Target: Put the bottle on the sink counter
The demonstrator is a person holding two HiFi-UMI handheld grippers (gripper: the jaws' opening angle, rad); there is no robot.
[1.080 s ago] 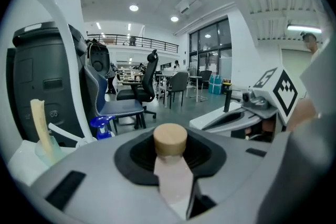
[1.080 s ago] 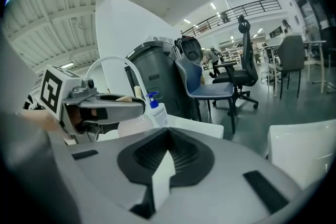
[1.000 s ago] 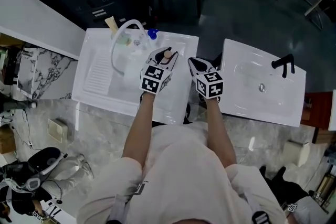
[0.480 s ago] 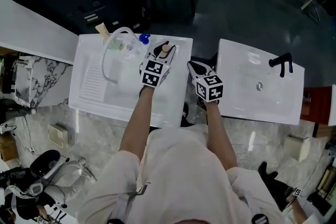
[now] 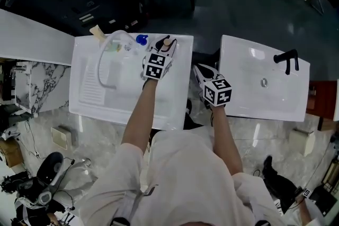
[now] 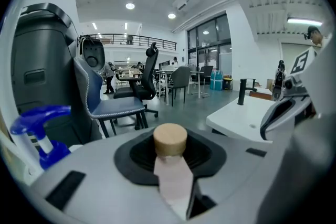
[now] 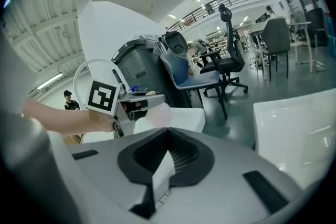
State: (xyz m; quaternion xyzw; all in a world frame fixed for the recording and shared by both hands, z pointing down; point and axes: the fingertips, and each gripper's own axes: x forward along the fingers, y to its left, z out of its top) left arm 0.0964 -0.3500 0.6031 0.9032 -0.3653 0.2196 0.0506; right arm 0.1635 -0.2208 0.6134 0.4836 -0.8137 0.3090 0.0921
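The left gripper's (image 6: pixel 171 161) jaws were closed on the pale pink bottle (image 6: pixel 172 182), its tan cap (image 6: pixel 170 139) standing up between the dark pads (image 6: pixel 139 157); a blue handle (image 6: pixel 38 128) showed at far left. Beyond stood a blue chair (image 6: pixel 105 99); to the right, a white counter (image 6: pixel 242 115) carried a black tap (image 6: pixel 242 91).

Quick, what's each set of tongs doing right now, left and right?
Left tongs: closed on the bottle.
Right tongs: closed, empty.
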